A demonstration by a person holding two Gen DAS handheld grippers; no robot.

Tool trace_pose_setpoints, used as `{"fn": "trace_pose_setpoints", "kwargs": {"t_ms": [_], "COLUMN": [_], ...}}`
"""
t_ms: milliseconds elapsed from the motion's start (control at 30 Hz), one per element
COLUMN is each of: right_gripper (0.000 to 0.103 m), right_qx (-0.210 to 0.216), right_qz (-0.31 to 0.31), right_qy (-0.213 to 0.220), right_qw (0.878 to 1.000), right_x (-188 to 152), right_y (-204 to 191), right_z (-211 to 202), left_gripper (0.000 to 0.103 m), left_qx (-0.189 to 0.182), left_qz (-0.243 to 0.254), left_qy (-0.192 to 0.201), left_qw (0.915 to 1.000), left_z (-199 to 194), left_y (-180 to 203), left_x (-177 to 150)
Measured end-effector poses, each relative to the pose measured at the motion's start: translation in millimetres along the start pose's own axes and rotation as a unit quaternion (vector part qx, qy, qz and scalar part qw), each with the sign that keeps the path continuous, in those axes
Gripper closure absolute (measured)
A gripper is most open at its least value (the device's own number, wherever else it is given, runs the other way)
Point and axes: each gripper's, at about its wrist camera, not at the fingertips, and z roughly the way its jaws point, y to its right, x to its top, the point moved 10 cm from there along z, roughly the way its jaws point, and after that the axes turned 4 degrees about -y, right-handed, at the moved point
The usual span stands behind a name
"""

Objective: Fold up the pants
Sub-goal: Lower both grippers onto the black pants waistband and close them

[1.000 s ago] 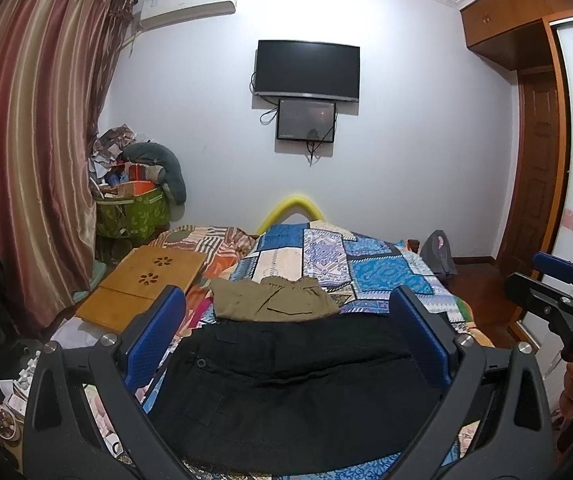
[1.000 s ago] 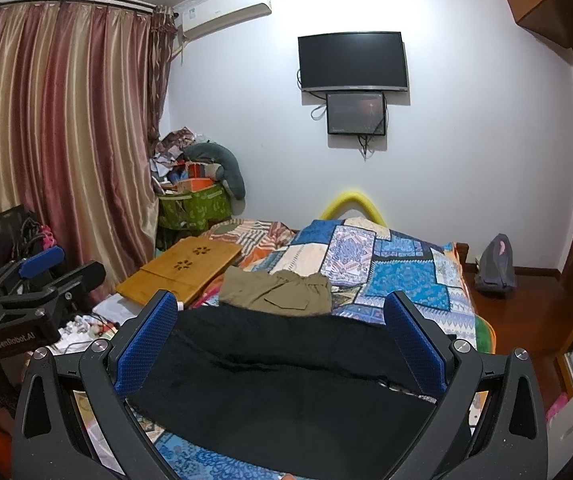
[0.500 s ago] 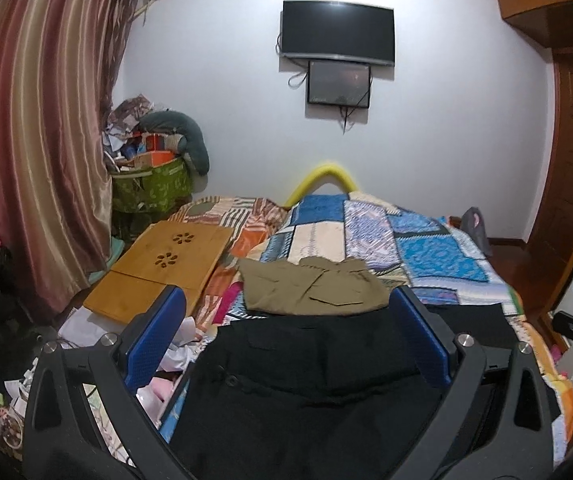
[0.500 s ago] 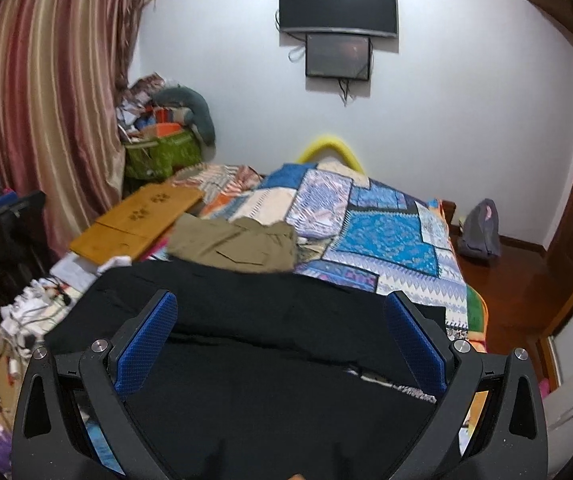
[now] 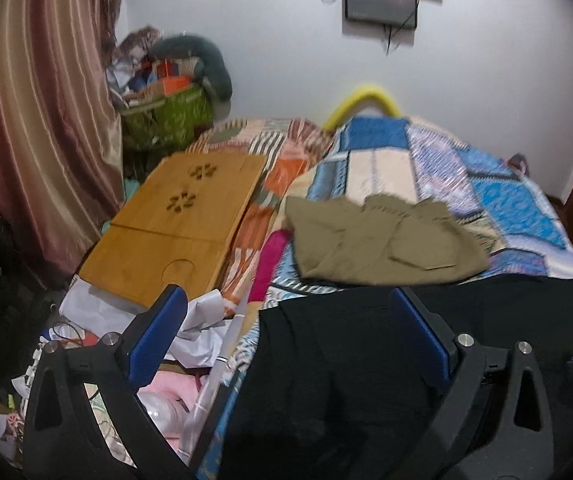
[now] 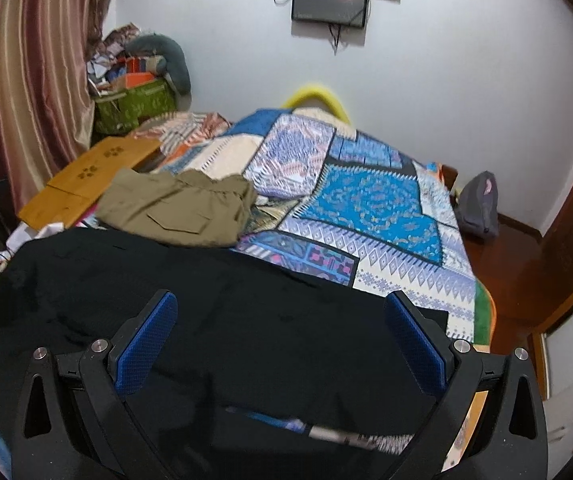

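Black pants [image 5: 350, 368] lie spread across the near end of the bed; they also show in the right wrist view [image 6: 222, 320]. My left gripper [image 5: 286, 328] is open and empty, hovering over their left edge. My right gripper [image 6: 282, 332] is open and empty, above their right half. Folded olive pants [image 5: 382, 248] lie just beyond the black ones, also in the right wrist view [image 6: 178, 208].
A patchwork quilt [image 6: 366, 200] covers the bed. A wooden lap tray [image 5: 174, 220] lies left of the bed, with papers and clutter [image 5: 190, 328] on the floor. A striped curtain [image 5: 26, 120] hangs at left. A grey bag [image 6: 478, 204] sits on the floor at right.
Both grippers have tilted down and moved in closer over the black pants. The left one has shifted left toward the bed's edge. Both stay open.
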Motion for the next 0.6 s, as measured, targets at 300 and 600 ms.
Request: {"fn": "trace_pose_setpoints", "kwargs": {"t_ms": [300,600], "right_gripper": [0.004,0.01], "right_qx": [0.014,0.045], "right_qz": [-0.012,-0.056], "right_qy": [-0.062,-0.112], "right_qw": [0.998,0.991], "right_x": [0.4,0.7], "right_y": [14.4,11.9], "right_z": [74.6,133.0], "left_gripper": [0.014,0.023], "left_qx": [-0.004,-0.016], "left_qz": [0.01,-0.007], "left_qy": [-0.12,-0.231], "left_qw": [0.9927,0.9729], "left_z": [113.7,180.2], "left_y": [-12.0,-14.8], "left_x": [-19.5,-60.4]}}
